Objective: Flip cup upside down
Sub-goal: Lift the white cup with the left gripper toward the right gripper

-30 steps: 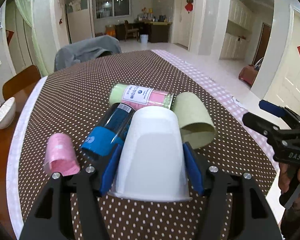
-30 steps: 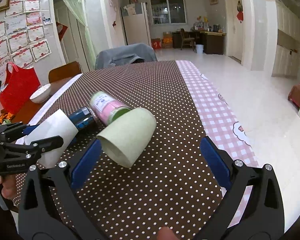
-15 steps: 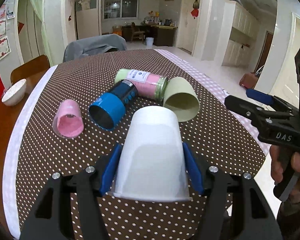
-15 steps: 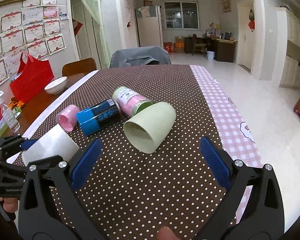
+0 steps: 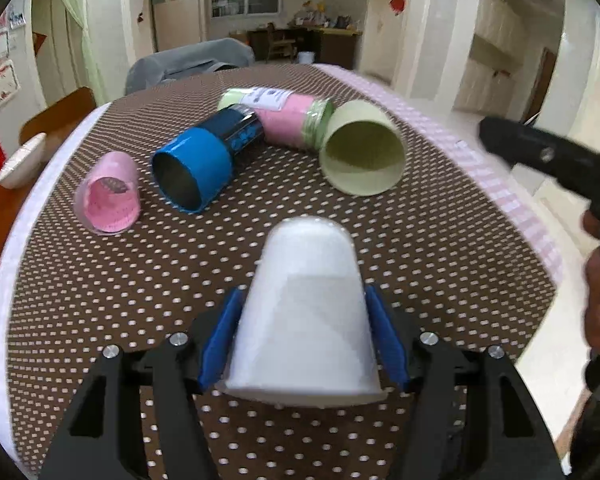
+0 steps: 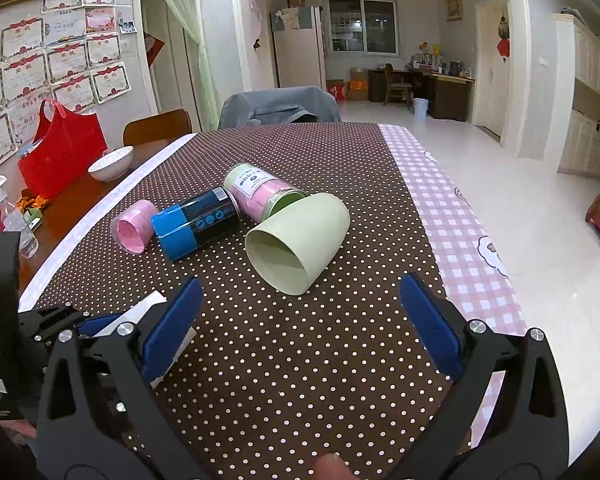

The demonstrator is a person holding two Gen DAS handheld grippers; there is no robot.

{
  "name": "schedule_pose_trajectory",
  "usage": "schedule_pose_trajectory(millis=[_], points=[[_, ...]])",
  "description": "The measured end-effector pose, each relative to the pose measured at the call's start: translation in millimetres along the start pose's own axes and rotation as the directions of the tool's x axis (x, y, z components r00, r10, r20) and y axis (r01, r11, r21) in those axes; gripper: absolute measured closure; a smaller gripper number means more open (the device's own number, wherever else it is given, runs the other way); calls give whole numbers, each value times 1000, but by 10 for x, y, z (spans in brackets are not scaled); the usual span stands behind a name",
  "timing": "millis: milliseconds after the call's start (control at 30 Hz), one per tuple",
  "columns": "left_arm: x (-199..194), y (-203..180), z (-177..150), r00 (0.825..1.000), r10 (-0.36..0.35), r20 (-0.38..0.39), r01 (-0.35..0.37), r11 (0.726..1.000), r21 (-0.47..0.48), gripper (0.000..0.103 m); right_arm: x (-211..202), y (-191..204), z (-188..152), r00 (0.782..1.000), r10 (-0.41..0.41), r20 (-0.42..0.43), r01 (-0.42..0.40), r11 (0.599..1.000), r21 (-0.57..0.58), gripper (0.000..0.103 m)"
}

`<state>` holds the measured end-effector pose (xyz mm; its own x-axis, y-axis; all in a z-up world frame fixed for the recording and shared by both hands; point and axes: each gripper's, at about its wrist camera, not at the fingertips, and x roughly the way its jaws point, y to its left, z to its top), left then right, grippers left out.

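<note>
My left gripper [image 5: 302, 332] is shut on a white cup [image 5: 304, 312], base pointing away from me and rim towards me, held over the brown dotted tablecloth [image 5: 180, 280]. The cup shows as a white sliver [image 6: 140, 314] at the left of the right wrist view. My right gripper [image 6: 300, 320] is open and empty above the cloth, facing a pale green cup [image 6: 296, 240] that lies on its side with its mouth towards me. The green cup also shows in the left wrist view [image 5: 360, 148].
A blue-banded black can [image 5: 204, 160], a pink cup [image 5: 110, 196] and a pink-and-green jar [image 5: 280, 118] lie on their sides beyond. A white bowl [image 6: 110, 164] and red bag [image 6: 60, 148] sit at the left. The pink checked table edge [image 6: 460, 220] runs along the right.
My left gripper has drawn back and up with the white cup, away from the lying containers. My right gripper has also pulled back from the green cup.
</note>
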<state>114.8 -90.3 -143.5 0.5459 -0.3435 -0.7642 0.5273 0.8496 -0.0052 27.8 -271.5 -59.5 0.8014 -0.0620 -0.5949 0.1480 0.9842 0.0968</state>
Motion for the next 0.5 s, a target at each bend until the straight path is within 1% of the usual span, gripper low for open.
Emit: schedule_pose_trajectory(millis=[33, 100, 133, 167, 367, 500], points=[[-7, 2, 11, 1000, 18, 2, -18, 1000, 5, 27, -1, 0, -1, 1000, 2, 0, -2, 1000, 0, 6], [-36, 4, 14, 1000, 19, 8, -19, 1000, 14, 25, -5, 5, -4, 1000, 5, -1, -5, 1000, 0, 6], [-55, 18, 23, 1000, 10, 12, -10, 1000, 11, 22, -6, 9, -4, 1000, 7, -2, -7, 1000, 0, 6], [-76, 24, 20, 1000, 5, 16, -5, 1000, 7, 20, -6, 14, -2, 1000, 9, -2, -9, 1000, 0, 6], [-247, 60, 19, 997, 58, 59, -58, 998, -7, 20, -23, 45, 9, 1000, 25, -3, -25, 1000, -2, 6], [-419, 75, 24, 990, 96, 103, -95, 995, -17, 20, -42, 76, 20, 999, 34, -3, -34, 999, -2, 6]])
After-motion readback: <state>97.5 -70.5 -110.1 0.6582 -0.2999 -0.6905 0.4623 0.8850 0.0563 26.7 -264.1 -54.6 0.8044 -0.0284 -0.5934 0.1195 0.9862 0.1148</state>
